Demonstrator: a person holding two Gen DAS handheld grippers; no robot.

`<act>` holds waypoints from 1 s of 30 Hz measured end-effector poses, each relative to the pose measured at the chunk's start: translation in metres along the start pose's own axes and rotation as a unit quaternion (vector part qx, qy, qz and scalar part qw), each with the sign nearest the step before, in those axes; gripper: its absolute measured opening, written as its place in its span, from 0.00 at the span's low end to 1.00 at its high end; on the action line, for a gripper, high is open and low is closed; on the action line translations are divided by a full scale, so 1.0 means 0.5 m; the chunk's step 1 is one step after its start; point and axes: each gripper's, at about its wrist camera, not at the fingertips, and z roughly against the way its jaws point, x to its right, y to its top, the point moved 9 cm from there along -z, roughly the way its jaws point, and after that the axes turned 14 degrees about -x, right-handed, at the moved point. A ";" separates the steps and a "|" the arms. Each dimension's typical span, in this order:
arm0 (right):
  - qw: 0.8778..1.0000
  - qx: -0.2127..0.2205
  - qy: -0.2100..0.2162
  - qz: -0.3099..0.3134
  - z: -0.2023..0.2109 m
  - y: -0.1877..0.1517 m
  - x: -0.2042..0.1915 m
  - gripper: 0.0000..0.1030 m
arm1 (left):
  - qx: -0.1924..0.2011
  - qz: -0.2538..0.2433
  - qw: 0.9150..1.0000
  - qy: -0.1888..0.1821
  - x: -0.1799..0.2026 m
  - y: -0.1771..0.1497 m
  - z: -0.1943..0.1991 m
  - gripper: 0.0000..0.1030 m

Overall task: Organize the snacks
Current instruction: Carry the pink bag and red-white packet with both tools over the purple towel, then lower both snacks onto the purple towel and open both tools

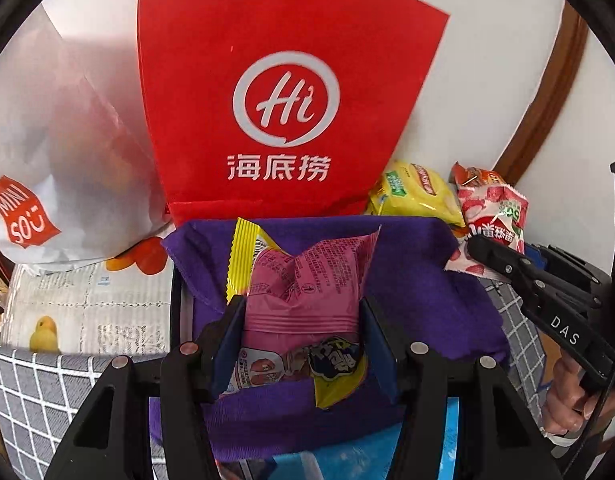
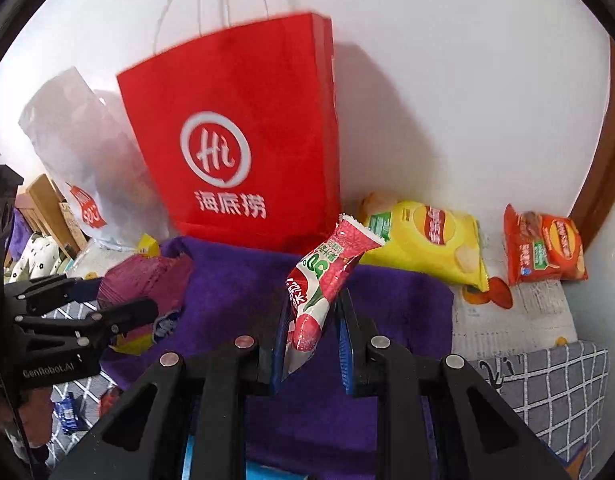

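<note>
Red bag (image 2: 243,152), two held snack packets (image 1: 307,300) (image 2: 319,292).

Bright even light, fisheye-warped, slightly blurred

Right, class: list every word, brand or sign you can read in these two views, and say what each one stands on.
"Hi" above "海底捞": red paper bag.
"MINISO": red tag on the white bag.
"DAS": right gripper, seen from the left wrist.
"GenRobot.AI": left gripper, seen from the right wrist.
"30": red-and-white snack packet.
Too small or blurred: pink snack packet, yellow chip bag, orange chip bag, printed sheet.
</note>
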 end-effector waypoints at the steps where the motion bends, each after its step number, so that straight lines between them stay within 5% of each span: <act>1: 1.000 -0.008 -0.003 0.000 -0.011 -0.003 0.005 0.22 | -0.002 0.001 1.000 0.000 -0.004 0.001 -0.010 0.53; 14: 0.998 -0.056 -0.012 -0.007 -0.089 -0.023 0.051 0.22 | -0.040 0.018 0.999 -0.010 -0.038 -0.012 -0.096 0.53; 30: 0.996 -0.088 -0.003 0.017 -0.138 -0.048 0.017 0.22 | -0.063 0.018 0.998 -0.004 -0.025 -0.009 -0.141 0.54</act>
